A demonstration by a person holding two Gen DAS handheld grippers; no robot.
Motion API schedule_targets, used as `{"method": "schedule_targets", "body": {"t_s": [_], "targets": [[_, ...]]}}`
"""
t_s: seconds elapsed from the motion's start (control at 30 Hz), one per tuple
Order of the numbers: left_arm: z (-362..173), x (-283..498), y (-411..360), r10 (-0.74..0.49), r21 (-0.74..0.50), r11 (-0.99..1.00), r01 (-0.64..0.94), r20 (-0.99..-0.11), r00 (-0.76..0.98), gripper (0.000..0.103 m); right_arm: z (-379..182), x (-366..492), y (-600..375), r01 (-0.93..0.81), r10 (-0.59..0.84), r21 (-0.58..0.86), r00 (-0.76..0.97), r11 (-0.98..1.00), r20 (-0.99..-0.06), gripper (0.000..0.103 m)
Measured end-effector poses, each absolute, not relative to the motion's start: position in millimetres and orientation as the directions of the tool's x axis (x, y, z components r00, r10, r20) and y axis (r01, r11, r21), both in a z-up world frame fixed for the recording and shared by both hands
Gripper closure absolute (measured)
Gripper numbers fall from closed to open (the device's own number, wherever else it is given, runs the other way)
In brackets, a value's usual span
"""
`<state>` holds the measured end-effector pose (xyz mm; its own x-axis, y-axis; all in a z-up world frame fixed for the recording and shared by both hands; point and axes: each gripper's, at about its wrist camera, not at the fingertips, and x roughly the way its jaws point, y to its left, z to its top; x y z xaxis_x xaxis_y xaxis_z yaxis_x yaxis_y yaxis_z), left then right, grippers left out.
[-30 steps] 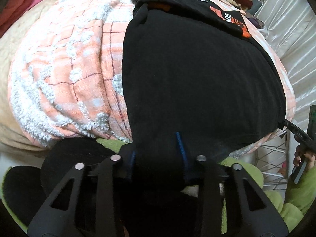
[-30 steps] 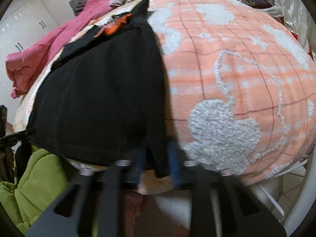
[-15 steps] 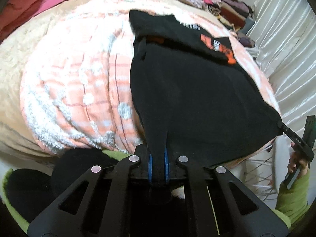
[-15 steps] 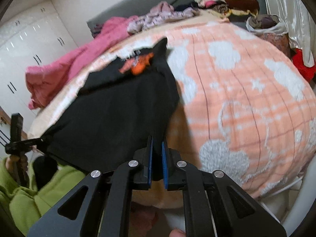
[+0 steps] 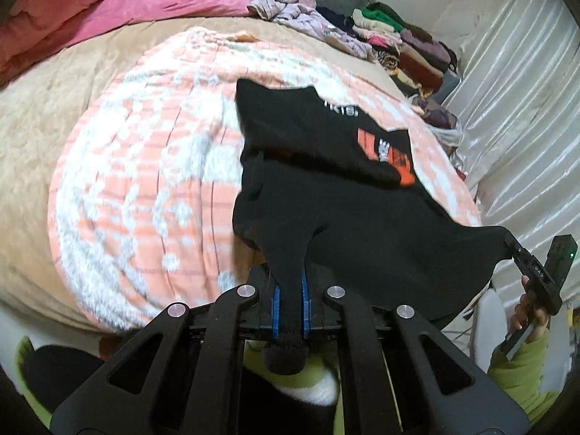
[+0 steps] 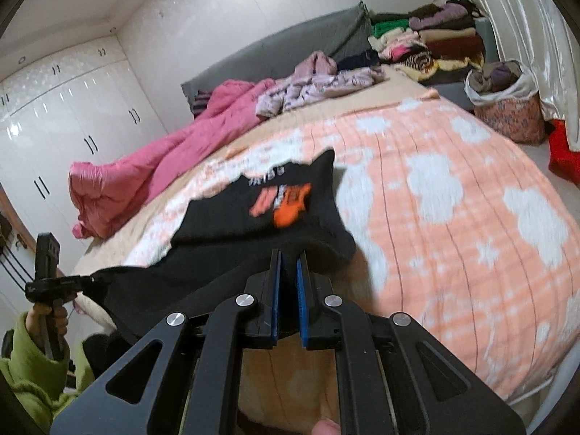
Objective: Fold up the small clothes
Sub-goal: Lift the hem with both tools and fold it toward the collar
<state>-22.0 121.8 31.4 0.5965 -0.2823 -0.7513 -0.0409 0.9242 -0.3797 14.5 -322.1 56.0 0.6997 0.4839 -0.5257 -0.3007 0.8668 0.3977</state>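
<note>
Since a second ago I had closed both tools on the near hem of the black shirt (image 5: 348,217) and raised it, so that the lower half now hung off the bed instead of lying flat across the blanket (image 5: 145,181). My left gripper (image 5: 289,301) was clamped on one hem corner, a tuck of black cloth bunched between the blue pads (image 5: 276,304) and poking out behind them. My right gripper (image 6: 289,301) was clamped likewise on the other corner, its jaws shut on a thinner pinch of fabric.

Between the two the hem sagged in a shallow curve, while the upper part of the shirt, with its orange print (image 6: 282,203), lay on the orange-and-white blanket, one edge turned over on itself. A pink quilt (image 6: 163,166) and stacked folded clothes (image 6: 427,40) sat at the far end of the bed, well apart from my work.

I judged the shirt light, limp and not at all slippery: knit cotton that drapes and creases wherever it is unsupported. Corner holds suited it, since anything nearer the middle would let the ends flop. Keeping the hem taut between the tools seemed the way to carry it forward cleanly over the printed half.
</note>
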Motion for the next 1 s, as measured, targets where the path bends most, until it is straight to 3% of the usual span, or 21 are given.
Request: {"method": "schedule_targets", "body": {"t_s": [0.53, 1.0], "targets": [[62, 58, 142, -0.248, -0.411, 0.907, -0.092, -0.699, 0.671, 0.101, 82, 101, -310, -0.276, 0.446, 0.381, 0.749, 0.882, -0.490, 0.096], [40, 135, 157, -0.221, -0.419, 0.892, -0.169, -0.731, 0.646, 0.101, 65, 183, -296, -0.217, 0.407, 0.383, 0.741, 0.898, -0.535, 0.096]]}}
